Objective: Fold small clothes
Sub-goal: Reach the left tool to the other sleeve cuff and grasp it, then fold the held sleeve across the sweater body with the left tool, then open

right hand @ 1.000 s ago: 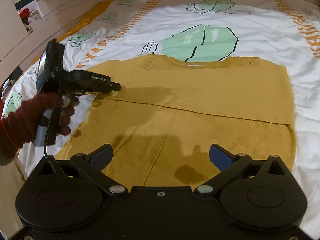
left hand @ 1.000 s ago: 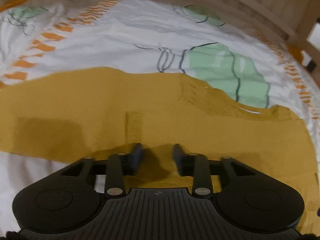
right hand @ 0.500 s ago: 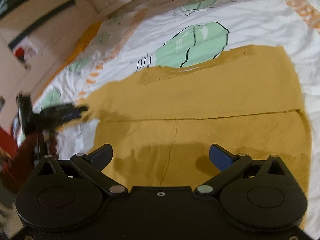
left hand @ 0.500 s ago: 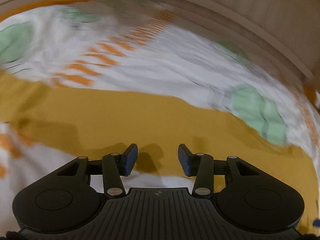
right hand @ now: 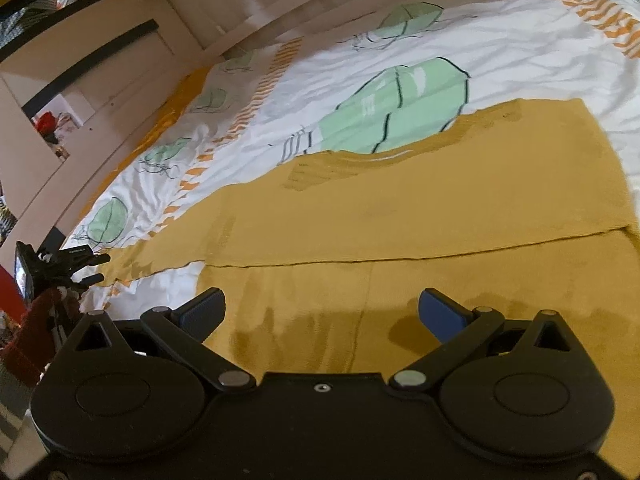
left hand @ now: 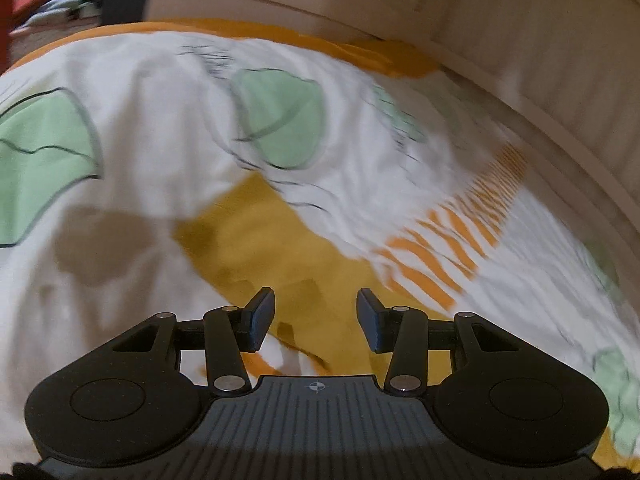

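looking along the left gripper [left hand: 316, 316], everything is motion-blurred; its jaws stand apart with nothing between them, above a strip of the mustard garment [left hand: 256, 240] whose end lies on the patterned duvet [left hand: 152, 120], the rest cut off below the tool. from the right wrist, the right gripper [right hand: 320, 316] gapes wide and empty over the same garment [right hand: 440, 208], spread flat with one fold line; its right edge runs out of view. the left gripper [right hand: 86, 268] sits small at far left by the sleeve tip.

Both grippers hang with jaws parted and nothing between them, the left gripper [left hand: 316, 312] narrower, the right gripper [right hand: 322, 312] spread wide.
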{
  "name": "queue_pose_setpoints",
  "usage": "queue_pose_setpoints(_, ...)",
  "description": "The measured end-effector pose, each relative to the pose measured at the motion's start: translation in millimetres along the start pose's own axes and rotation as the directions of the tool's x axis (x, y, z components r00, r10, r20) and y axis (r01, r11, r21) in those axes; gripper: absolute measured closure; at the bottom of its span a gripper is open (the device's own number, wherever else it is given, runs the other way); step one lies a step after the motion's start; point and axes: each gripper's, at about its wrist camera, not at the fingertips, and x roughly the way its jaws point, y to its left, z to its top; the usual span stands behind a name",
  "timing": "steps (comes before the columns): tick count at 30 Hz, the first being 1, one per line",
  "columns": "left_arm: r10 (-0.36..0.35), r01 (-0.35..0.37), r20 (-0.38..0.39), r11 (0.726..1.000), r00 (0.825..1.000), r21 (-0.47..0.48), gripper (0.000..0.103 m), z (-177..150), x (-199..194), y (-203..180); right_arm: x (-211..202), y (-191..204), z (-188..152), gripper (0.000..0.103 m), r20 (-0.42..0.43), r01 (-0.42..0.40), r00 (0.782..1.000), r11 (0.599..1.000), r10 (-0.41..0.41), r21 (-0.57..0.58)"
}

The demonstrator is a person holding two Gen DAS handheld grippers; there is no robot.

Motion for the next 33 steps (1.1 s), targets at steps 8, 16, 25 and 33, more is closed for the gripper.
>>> queue_pose_setpoints(8,0.055,-0.054,0.007,0.992,0.998,-0.110,0.059,3.8,19.1,45.1,6.8,5.1,-1.0,0.000,-0.004,-0.029,1.000,1.000,0.029,0.009)
queue_pose_setpoints(16,0.008,-0.006,0.044,0.998,0.999,-0.066,0.051,7.0,33.4,42.0,10.7,1.3,-4.2,0.000,-0.026,-0.023,0.999,0.999,0.024,0.038)
queue_pose_setpoints(25,-0.077,0.081,0.060,0.994,0.995,-0.073,0.097,5.9,32.7,39.5,11.6,1.2,-5.0,0.000,-0.040,-0.006,0.999,1.000,0.007,0.027)
queue_pose_setpoints(33,-0.240,0.236,0.082,0.970,0.967,0.057,0.097,16.4,-19.3,-31.3,4.3,-1.2,0.0,0.000,-0.031,0.039,0.999,0.999,-0.038,0.018)
